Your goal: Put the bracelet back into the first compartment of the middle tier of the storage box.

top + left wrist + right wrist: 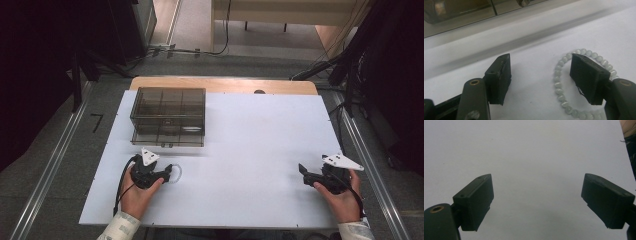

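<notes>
The left claw (540,75) is hovering with jaws apart, one jaw sitting inside a pale bead bracelet (560,82) lying on the table (250,140). The right claw (536,202), at the table's four o'clock, is gaping apart, holding nothing.

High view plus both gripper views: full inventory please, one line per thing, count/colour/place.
Smoky transparent plastic compartment box: 1, grey-brown, far left part of the board, lid shut.
Pale bead bracelet: 1, whitish-green round beads, flat on the board just in front of the box, at the left gripper's tip; one jaw stands inside the loop, the other outside it.
White rectangular board: 1, white, covers most of the table.
Wooden table: 1, light brown, edge shows beyond the board's far side.
Left gripper: 1, black, near left, jaws apart over the bracelet.
Right gripper: 1, black, near right, jaws apart over bare board.
Hands: 2, one on each gripper, light patterned sleeves.
</notes>
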The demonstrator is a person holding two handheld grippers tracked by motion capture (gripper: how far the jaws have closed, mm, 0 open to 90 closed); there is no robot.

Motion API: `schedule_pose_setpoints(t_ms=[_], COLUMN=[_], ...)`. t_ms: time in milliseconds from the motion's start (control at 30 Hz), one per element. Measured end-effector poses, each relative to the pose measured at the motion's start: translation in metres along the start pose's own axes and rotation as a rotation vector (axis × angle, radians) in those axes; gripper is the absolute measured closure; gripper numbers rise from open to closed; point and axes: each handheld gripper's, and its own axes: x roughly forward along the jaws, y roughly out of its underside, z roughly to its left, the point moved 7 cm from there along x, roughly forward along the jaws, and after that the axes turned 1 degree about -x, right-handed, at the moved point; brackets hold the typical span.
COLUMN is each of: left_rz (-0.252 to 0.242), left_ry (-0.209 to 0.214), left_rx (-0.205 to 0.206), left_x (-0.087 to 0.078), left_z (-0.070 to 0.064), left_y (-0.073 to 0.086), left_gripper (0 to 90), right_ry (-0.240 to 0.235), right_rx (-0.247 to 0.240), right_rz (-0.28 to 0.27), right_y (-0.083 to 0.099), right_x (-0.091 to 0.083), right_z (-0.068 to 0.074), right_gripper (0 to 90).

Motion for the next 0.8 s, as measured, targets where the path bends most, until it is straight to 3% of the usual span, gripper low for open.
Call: schedule_pose_setpoints(t_ms=[267,633,800], left_rz=[-0.016,-0.030,-0.029], left_ry=[0.020,0.009,0.013], left_rx=[-0.001,-0.003,0.015], left_x=[0.0001,0.0006,0.0003], left_z=[-0.0016,-0.0027,-0.0043], left_y=[-0.0003,-0.0011,-0.0011], left_gripper=[44.3,53.5,58.0], right_ry=[-0.004,-0.006,-0.008], right_rx=[-0.003,-0.008,-0.008], right_rz=[0.004,0.009,0.009], right_y=[0.0005,0.0010,0.0011], right_x=[0.0006,0.0010,0.0012], right_z=[0.0006,0.0010,0.0012], right_gripper=[9.5,9.4,9.4])
